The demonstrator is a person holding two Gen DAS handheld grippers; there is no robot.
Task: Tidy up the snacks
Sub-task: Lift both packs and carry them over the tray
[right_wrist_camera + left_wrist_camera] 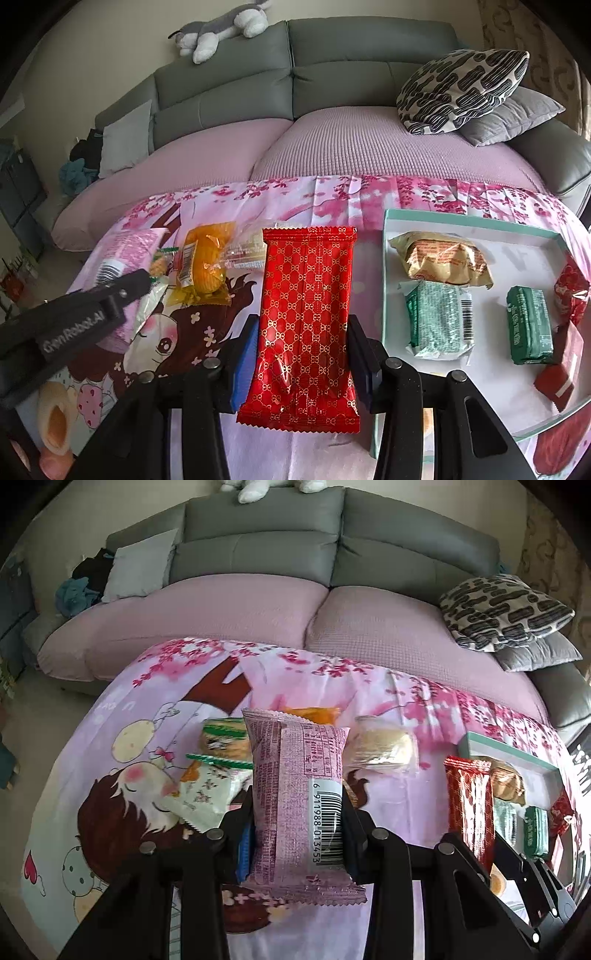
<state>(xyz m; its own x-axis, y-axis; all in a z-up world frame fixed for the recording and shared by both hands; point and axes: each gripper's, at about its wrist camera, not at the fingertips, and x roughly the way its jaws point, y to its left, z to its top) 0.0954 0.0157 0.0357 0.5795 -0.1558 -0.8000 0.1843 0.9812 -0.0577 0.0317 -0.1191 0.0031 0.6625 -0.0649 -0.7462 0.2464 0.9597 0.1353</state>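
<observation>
My left gripper [297, 812] is shut on a pink snack packet [295, 775] with a barcode, held above the cartoon-print cloth. My right gripper [301, 343] is shut on a red patterned packet [306, 314], just left of the white tray with a teal rim [386, 258]. The red packet also shows in the left wrist view [471, 801], and the pink packet in the right wrist view [125, 251]. The tray holds a tan packet [443, 262], two green packets [436, 317] [528, 325] and red wrapped snacks [569, 291].
Loose on the cloth lie an orange packet [205, 266], a clear-wrapped pale cake [384, 749], a green-striped cracker pack [221, 738] and a white floral packet [207, 794]. A grey sofa with a pink cover [332, 147] and cushions [461, 88] stands behind the table.
</observation>
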